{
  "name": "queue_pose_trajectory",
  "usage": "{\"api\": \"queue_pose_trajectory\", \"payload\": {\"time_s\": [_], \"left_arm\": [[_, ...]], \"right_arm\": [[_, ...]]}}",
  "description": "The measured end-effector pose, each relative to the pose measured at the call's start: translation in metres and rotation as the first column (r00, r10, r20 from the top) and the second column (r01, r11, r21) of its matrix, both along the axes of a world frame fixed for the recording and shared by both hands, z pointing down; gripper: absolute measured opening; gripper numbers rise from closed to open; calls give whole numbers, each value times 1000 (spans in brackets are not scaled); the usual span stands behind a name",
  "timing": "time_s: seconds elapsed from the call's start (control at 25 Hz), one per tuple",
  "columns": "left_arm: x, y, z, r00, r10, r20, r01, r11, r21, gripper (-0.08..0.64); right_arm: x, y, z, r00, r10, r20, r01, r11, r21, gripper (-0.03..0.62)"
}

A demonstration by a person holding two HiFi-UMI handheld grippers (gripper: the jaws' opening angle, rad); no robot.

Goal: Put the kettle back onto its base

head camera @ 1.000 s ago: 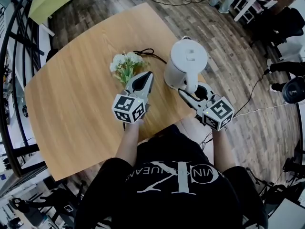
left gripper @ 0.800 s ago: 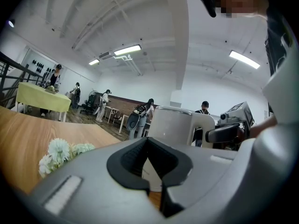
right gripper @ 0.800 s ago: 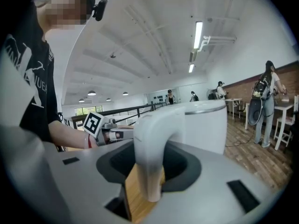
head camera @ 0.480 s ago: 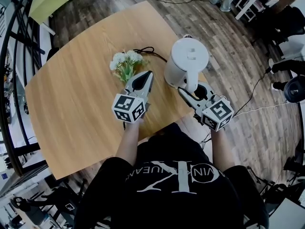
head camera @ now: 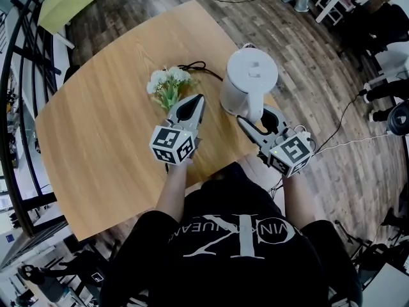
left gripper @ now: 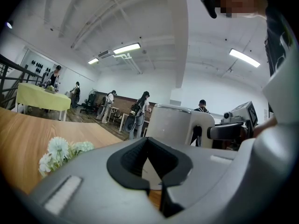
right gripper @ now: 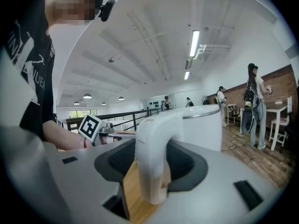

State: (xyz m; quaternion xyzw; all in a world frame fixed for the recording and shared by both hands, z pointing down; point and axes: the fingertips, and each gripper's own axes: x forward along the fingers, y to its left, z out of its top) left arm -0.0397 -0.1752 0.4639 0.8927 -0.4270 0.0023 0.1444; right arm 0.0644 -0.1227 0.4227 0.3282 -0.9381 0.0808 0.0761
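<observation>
What changed was the right gripper (head camera: 259, 115): its jaws had just been opening, and in the right gripper view the kettle's handle (right gripper: 152, 157) stood between them with dark pad showing on either side, so we read the grip as let go rather than pressing. The kettle (head camera: 250, 82) itself stood upright near the right edge of the wooden table (head camera: 108, 126), in the same spot as a second before, with a black cord (head camera: 195, 68) running in behind it. We could not make out the base from above, since the white body covered whatever was beneath it, and in the left gripper view the gripper's own bulk hid the kettle's foot. The left gripper (head camera: 195, 101) hung just beside the kettle, its jaws together on nothing, close to the bunch of white flowers (head camera: 167, 85). We judged from the release and the steady, level kettle that it had been set down, most likely on its base, and that the task was close to finished. What remained was to draw the right gripper back off the handle without knocking the kettle askew
</observation>
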Motion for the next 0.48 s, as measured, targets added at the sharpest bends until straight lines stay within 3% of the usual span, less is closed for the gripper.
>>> {"api": "queue_pose_trajectory", "payload": {"time_s": [0.48], "left_arm": [[-3, 0, 1, 1000, -2, 2, 2, 1000, 0, 8]], "right_arm": [[19, 9, -4, 999, 22, 42, -21, 1000, -18, 190]]}}
